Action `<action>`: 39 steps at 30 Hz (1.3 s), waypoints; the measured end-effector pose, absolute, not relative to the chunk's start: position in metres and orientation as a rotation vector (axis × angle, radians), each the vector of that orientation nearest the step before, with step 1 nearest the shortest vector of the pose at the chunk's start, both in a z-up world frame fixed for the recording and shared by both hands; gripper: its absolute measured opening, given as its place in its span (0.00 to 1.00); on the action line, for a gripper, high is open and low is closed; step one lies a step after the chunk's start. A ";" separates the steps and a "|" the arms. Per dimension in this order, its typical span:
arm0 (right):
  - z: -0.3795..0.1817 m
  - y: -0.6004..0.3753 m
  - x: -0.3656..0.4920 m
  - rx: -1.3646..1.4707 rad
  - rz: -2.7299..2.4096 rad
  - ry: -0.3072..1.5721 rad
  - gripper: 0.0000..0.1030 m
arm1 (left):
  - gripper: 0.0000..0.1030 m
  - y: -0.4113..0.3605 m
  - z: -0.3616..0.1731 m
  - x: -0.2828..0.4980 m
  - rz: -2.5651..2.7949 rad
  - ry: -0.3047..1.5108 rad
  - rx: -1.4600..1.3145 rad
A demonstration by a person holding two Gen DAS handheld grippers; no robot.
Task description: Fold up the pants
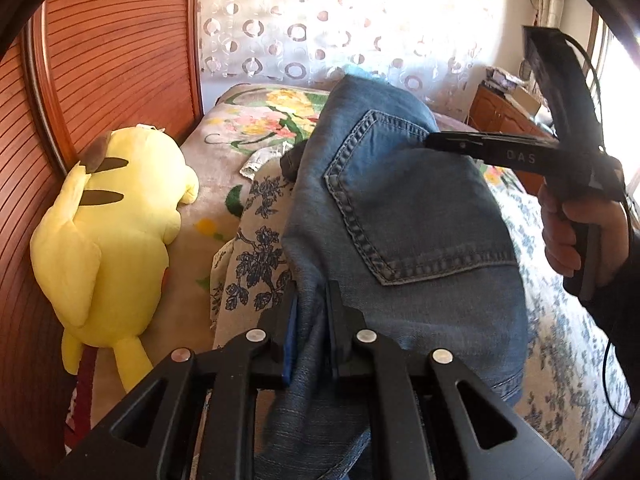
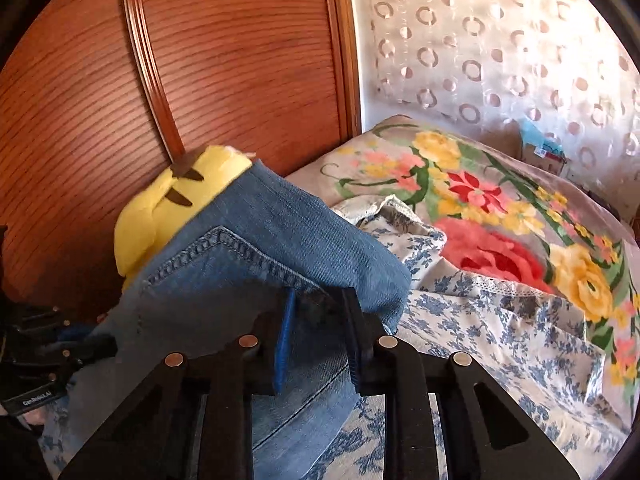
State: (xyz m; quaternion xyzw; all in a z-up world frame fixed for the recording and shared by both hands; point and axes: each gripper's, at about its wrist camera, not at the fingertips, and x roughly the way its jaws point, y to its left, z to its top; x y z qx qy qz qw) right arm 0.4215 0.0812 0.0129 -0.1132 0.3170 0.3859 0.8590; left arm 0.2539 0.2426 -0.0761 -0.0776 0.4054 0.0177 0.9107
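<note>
The bed (image 2: 520,320), spread with a blue-flowered sheet (image 2: 500,344) and a bright floral blanket (image 2: 492,216), is kept beneath as the folding surface. The jeans (image 1: 400,216) are held raised above it, bunched, a back pocket (image 1: 404,208) outermost, presumably so that an edge can be carried over. The left tongs (image 1: 310,320) are seen pinching a denim fold at 6 o'clock; the right tongs (image 2: 320,320) are likewise closed on denim. Only the left view shows the person's hand (image 1: 576,236) at 3 o'clock and the whole yellow plush toy (image 1: 112,232); the right view half hides the toy.
</note>
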 end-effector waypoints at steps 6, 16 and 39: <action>0.017 0.049 0.389 -0.196 0.812 0.630 0.23 | 0.49 0.234 -0.052 0.240 0.045 0.762 -0.121; 0.027 -0.028 0.314 -0.130 0.733 0.563 0.29 | 0.85 0.186 -0.004 0.209 0.004 0.615 -0.041; 0.044 -0.189 0.102 -0.049 0.401 0.371 0.76 | 0.86 0.054 0.031 0.120 -0.093 0.498 0.020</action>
